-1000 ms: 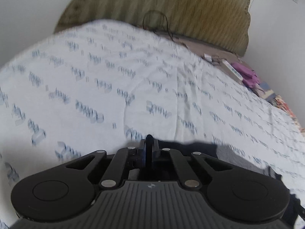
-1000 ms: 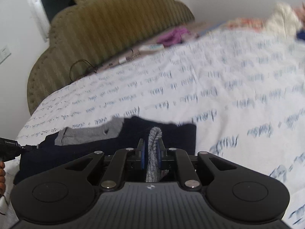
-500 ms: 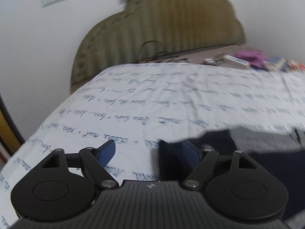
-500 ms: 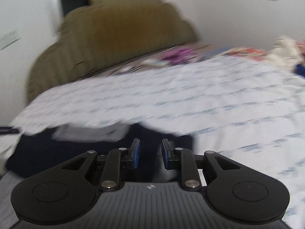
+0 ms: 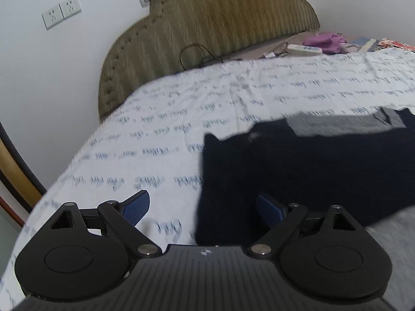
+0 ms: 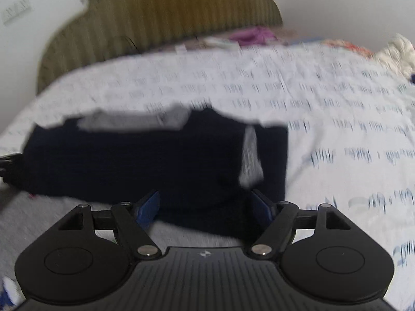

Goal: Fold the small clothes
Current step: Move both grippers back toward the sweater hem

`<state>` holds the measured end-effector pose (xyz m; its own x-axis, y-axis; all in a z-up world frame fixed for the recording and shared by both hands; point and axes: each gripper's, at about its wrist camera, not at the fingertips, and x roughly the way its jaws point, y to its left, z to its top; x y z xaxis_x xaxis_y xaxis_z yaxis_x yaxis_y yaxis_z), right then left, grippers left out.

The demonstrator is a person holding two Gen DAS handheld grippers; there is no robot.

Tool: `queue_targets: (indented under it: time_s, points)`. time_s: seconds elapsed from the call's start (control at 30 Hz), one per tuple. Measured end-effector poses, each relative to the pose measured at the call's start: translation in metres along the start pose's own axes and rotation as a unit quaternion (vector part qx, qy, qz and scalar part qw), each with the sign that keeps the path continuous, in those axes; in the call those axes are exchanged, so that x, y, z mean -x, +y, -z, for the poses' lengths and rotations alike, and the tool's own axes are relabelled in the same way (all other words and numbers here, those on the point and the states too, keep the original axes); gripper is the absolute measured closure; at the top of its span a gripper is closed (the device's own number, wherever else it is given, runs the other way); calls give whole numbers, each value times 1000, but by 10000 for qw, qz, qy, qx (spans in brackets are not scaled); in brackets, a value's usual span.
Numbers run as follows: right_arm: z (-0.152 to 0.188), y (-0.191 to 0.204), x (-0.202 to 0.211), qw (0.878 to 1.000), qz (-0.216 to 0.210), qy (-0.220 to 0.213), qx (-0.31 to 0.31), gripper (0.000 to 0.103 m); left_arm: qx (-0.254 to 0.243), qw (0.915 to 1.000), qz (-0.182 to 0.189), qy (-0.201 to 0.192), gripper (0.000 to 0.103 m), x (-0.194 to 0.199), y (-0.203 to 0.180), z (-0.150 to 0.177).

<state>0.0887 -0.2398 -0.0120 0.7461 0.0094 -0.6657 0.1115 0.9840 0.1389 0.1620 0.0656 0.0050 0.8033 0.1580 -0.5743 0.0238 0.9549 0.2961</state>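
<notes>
1. Left hand-held gripper [image 5: 202, 208]: jaws wide apart, just been opening, nothing gripped. Left blue pad [image 5: 136, 208] sits over bare sheet, right pad over the garment's left edge; no pad pressing on cloth.
2. Right hand-held gripper [image 6: 206, 206]: jaws spread wide too, just been opening, nothing held. Dark cloth lies btwn/below the pads, but they don't press on it.
3. Navy garment [image 5: 311, 171]: lying flat on the bed [image 5: 155, 134], folded into a rough rectangle, grey waistband [image 5: 337, 124] along its far edge, twd the headboard. In the right wrist view a grey strip [image 6: 250, 155] crosses it near its right end.
4. Grey cloth [image 6: 52, 220] lies at the near edge of the bed, touching the navy piece's near side; what it is, can't tell.
5. Bed sheet: white w/ blue script print. Olive padded headboard [image 5: 220, 26] at the far end, w/ a black cable [image 5: 194, 57] at its foot.
6. Far right corner of bed: purple cloth [image 5: 324, 41], white remote-like item [image 5: 303, 49] just beside it, patterned fabric further right.
7. Wall sockets [image 5: 61, 13] left of headboard. Right wrist view is motion-blurred.
</notes>
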Motion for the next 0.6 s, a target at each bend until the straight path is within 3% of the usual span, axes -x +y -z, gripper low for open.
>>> queue_targets:
  time_s: [0.1, 0.17, 0.43, 0.6]
  points:
    - [8, 7, 18, 9998, -79, -184, 10, 26, 152, 9997, 177, 75, 11, 14, -1, 10]
    - [14, 15, 28, 9997, -49, -212, 127, 18, 220, 9994, 225, 145, 11, 21, 0, 15]
    - [45, 32, 43, 9999, -88, 65, 90, 17, 453, 9979, 391, 259, 11, 54, 3, 38]
    - [60, 40, 56, 9998, -85, 68, 152, 10, 510, 9972, 441, 336, 11, 72, 5, 51]
